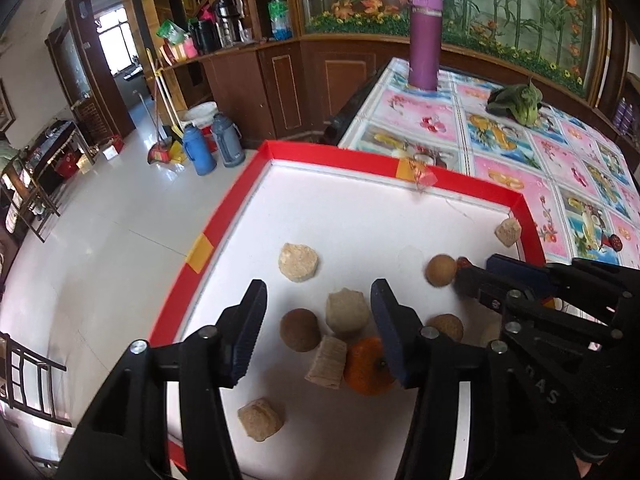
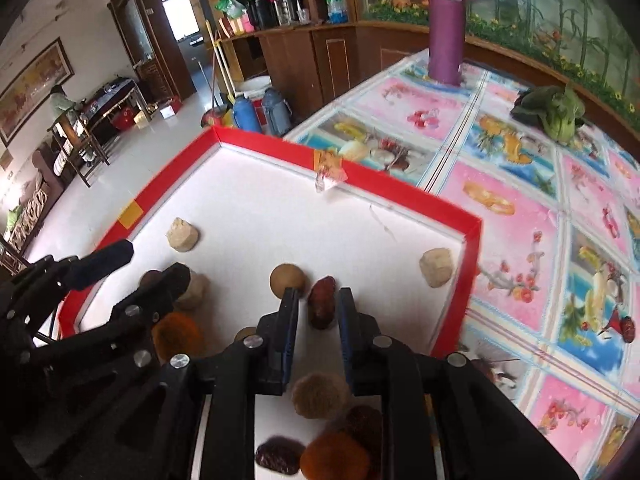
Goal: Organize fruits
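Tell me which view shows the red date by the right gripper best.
The right wrist view: the red date lies whole between the open jaws. The left wrist view shows only its reddish tip past the right gripper.

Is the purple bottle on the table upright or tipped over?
Upright. The purple bottle stands on its base on the patterned tablecloth, its lid at the top.

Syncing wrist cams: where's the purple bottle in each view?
Left wrist: purple bottle stands top centre-right, upright on the far end of the patterned tablecloth, beyond the red-rimmed tray.
Right wrist: purple bottle stands top right of centre, its cap cut off by the frame edge, on the same cloth.
Shared landmark: the leafy green vegetable lying to the bottle's right.
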